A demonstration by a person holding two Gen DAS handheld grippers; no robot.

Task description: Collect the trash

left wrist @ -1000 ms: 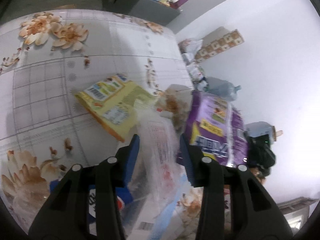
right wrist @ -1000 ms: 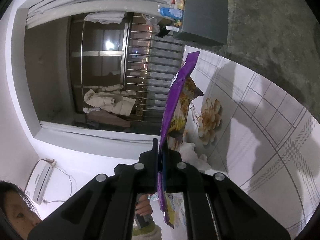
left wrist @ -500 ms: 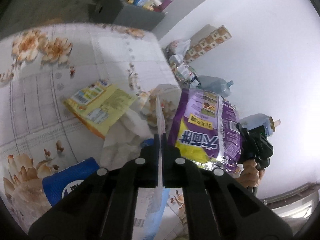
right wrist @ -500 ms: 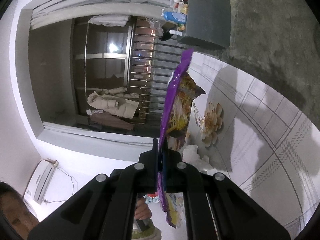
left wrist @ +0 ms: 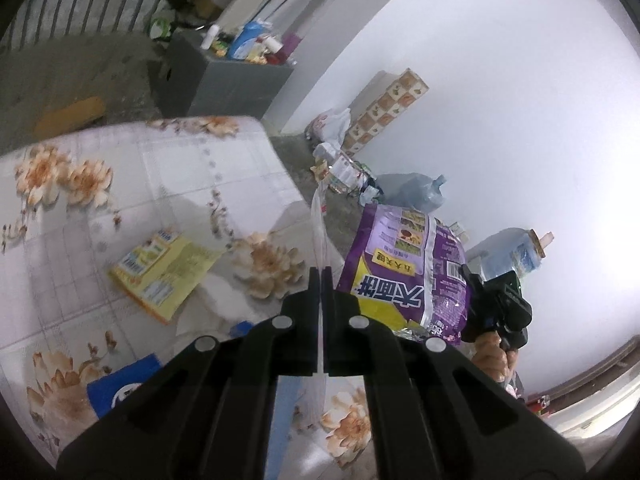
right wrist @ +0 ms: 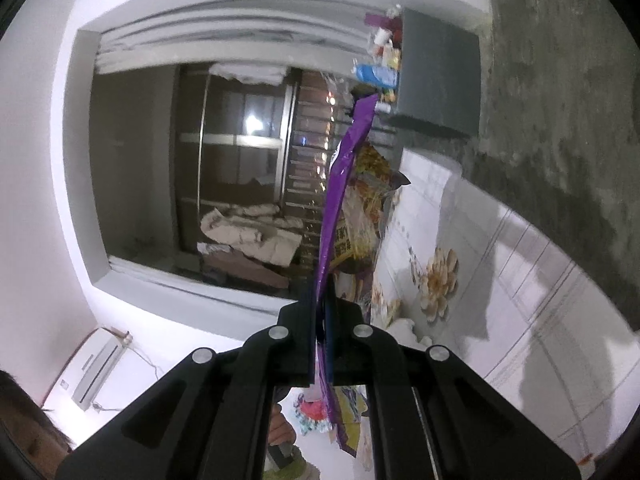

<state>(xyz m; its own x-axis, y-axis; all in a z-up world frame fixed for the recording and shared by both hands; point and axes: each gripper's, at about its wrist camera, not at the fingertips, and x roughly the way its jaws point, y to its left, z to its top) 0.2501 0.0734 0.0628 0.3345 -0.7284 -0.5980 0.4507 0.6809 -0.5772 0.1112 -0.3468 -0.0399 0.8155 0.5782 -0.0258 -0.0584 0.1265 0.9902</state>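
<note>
A table [left wrist: 168,168] with a flowered cloth is seen at 9 o'clock in the left wrist view and at 4 o'clock in the right wrist view. A grey box [left wrist: 228,84] full of bottles is seen on the rough floor [left wrist: 80,64] behind the table, at 11 o'clock. Only in the right wrist view are a big dark window [right wrist: 208,176] with bars and a white air unit [right wrist: 96,368] at 8 o'clock shown. Only in the left wrist view are a pile of bags [left wrist: 344,168] by the white wall [left wrist: 500,100] and a water jug [left wrist: 512,260] at 3 o'clock shown.

A purple snack bag [left wrist: 404,276] is held up off the table at 3 o'clock in the left wrist view, and it is pinched by the right gripper [right wrist: 322,312], whose jaws are pressed tight on its edge. That gripper is also seen from outside at 4 o'clock in the left wrist view, with a hand [left wrist: 492,356] under it.

A thin clear wrapper [left wrist: 320,232] is pinched by the left gripper [left wrist: 321,288], whose jaws are pressed together on it, and it is lifted above the table.

A yellow packet [left wrist: 164,272] is left lying flat on the cloth at 8 o'clock. A blue wrapper [left wrist: 124,384] and a crumpled white tissue [left wrist: 216,312] are left near it, closer to the gripper.
</note>
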